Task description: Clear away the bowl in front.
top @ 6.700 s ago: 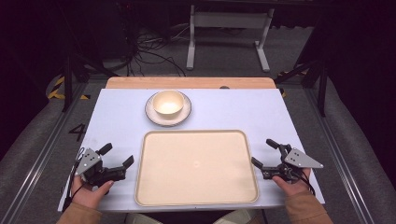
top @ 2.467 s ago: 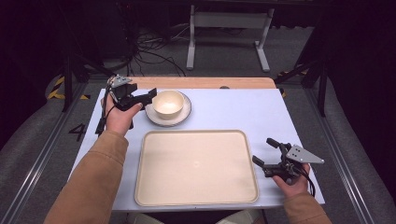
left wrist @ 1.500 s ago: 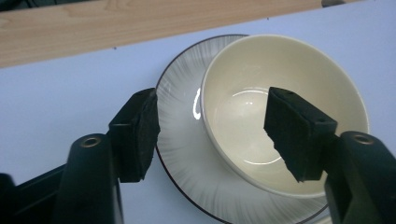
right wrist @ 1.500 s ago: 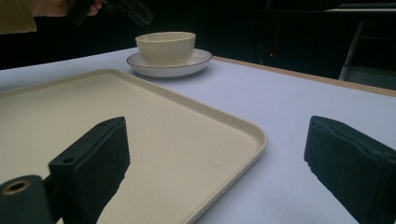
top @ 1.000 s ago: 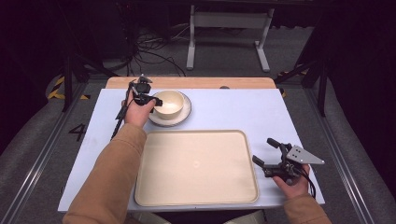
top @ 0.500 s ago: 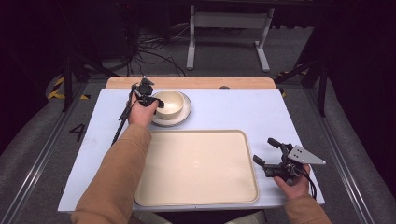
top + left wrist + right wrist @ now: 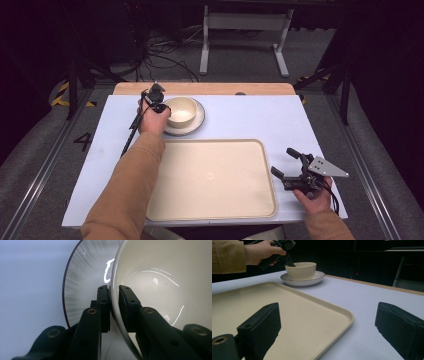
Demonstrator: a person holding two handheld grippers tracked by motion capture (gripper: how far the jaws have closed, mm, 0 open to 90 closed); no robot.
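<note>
Lavender table [image 7: 240,120] | L gripper [image 7: 161,106] clamped on bowl [image 7: 181,111] rim | R gripper [image 7: 287,164] jaws apart, empty

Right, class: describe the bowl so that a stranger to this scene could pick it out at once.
Start at the big beige tray on the white table. Just beyond its far left corner lies a plate. The bowl stands on it: small, cream, deep, its rim pinched by the left hand-held gripper.

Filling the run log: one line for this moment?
left gripper: just closed, shut on bowl rim | bowl: on plate | right gripper: open, idle beside tray
</note>
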